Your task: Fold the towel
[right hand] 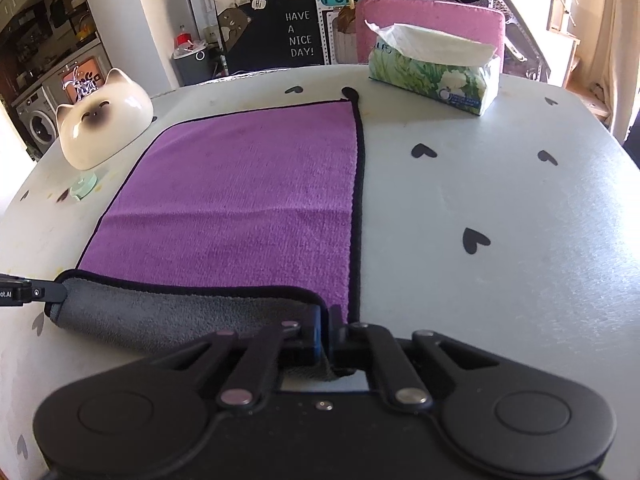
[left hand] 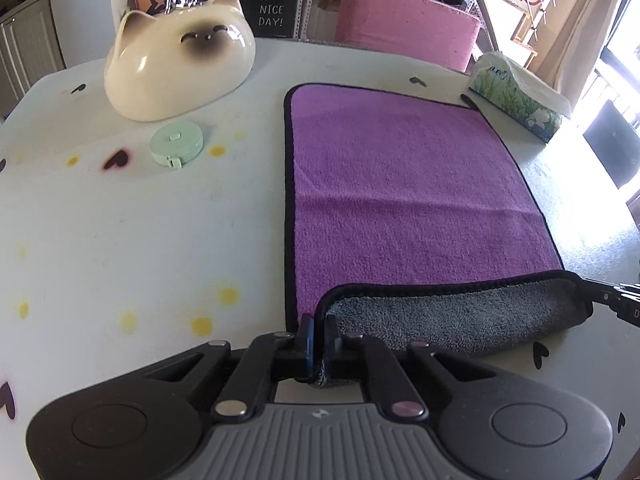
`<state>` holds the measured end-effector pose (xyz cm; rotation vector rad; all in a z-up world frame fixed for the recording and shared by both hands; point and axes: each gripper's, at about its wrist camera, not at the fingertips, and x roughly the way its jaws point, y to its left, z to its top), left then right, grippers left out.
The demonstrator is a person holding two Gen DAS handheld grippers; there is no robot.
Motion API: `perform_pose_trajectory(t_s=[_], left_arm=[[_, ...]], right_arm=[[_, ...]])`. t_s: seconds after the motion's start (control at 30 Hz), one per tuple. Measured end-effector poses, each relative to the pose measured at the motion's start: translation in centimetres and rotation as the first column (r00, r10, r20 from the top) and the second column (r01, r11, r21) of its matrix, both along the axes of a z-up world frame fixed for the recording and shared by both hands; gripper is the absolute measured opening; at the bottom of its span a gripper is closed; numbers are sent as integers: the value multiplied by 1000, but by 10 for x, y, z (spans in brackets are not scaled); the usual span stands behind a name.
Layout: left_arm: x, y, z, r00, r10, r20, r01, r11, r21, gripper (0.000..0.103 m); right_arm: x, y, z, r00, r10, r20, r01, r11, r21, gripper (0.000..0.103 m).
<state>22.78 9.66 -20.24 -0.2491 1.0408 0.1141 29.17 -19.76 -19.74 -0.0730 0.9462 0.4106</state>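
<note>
A purple towel (left hand: 404, 184) with black trim and a grey underside lies flat on the white table (left hand: 140, 220). Its near edge is lifted and rolled back, so the grey side shows. My left gripper (left hand: 319, 330) is shut on the towel's near left corner. My right gripper (right hand: 325, 322) is shut on the near right corner of the towel (right hand: 248, 188). The right gripper's tip shows at the right edge of the left wrist view (left hand: 616, 300), and the left gripper's tip shows at the left edge of the right wrist view (right hand: 36, 292).
A ceramic cat-shaped bowl (left hand: 180, 64) and a mint tape measure (left hand: 176, 145) sit left of the towel. A tissue pack (right hand: 436, 70) lies at the far right. A pink chair (left hand: 408, 28) stands behind the table (right hand: 500, 220).
</note>
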Motion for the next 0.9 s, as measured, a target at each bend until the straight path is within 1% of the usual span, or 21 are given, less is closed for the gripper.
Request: perform_pose_trajectory(t_s=[0.23, 0.5, 0.7, 0.9], left_arm=[[7, 5, 12, 999, -13, 42, 13, 1000, 2, 5], [22, 9, 31, 995, -25, 94, 23, 999, 29, 5], [39, 14, 47, 991, -26, 133, 20, 999, 51, 5], [63, 20, 60, 986, -24, 162, 13, 997, 71, 5]], right_arm=[[0, 0, 9, 999, -26, 30, 26, 1000, -7, 3], [11, 7, 29, 995, -43, 91, 43, 999, 1, 3], [24, 15, 43, 990, -47, 131, 47, 999, 1, 3], [47, 24, 57, 986, -32, 165, 33, 999, -4, 3]])
